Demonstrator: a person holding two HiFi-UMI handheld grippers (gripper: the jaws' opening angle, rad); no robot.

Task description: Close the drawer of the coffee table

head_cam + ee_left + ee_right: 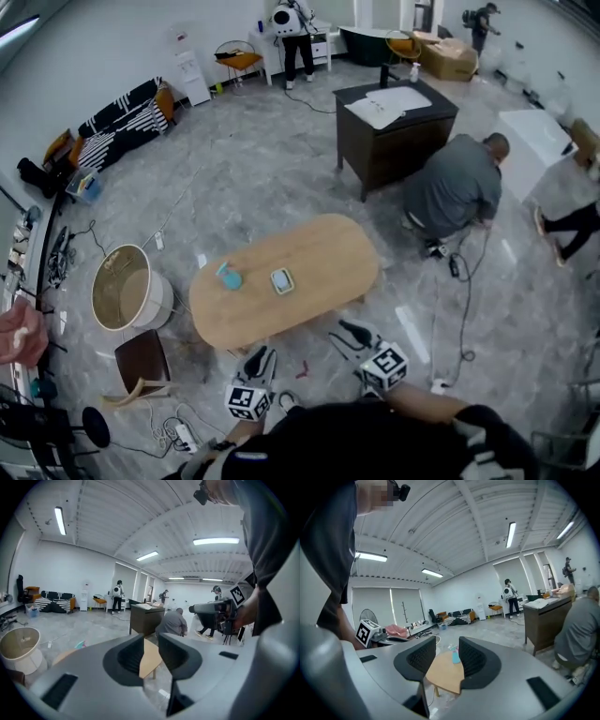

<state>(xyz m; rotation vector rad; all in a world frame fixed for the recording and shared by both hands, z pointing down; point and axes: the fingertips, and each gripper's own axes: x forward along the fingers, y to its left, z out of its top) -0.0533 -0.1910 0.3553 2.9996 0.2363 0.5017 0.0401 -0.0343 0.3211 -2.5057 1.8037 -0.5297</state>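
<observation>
Two claws hang in the air at the near side of the room, both empty. The left claw (260, 359) has its jaws a narrow gap apart, and the right claw (354, 336) holds its jaws wider. Just beyond them stands one oval wooden bench (323, 246), the only low one in the room, set at the middle of the grey floor. Its drawer cannot be made out from any view; only the top and a leg or two show. Two small things lie on the top, near each other but apart: a teal item (229, 276) to the left and a pale square item (282, 280) to the right. To the left of the bench sits one round drum shade (127, 289), and nearer, one small brown stool (142, 361). Farther off to the right is one dark cabinet (394, 131) with a white sheet on it, and one person in grey (457, 186) crouches at its right side. Two more people (292, 37) stand at the far wall, well apart, and the legs of a fourth (572, 225) show at the right edge. One striped sofa (122, 122) lies along the far left wall.
</observation>
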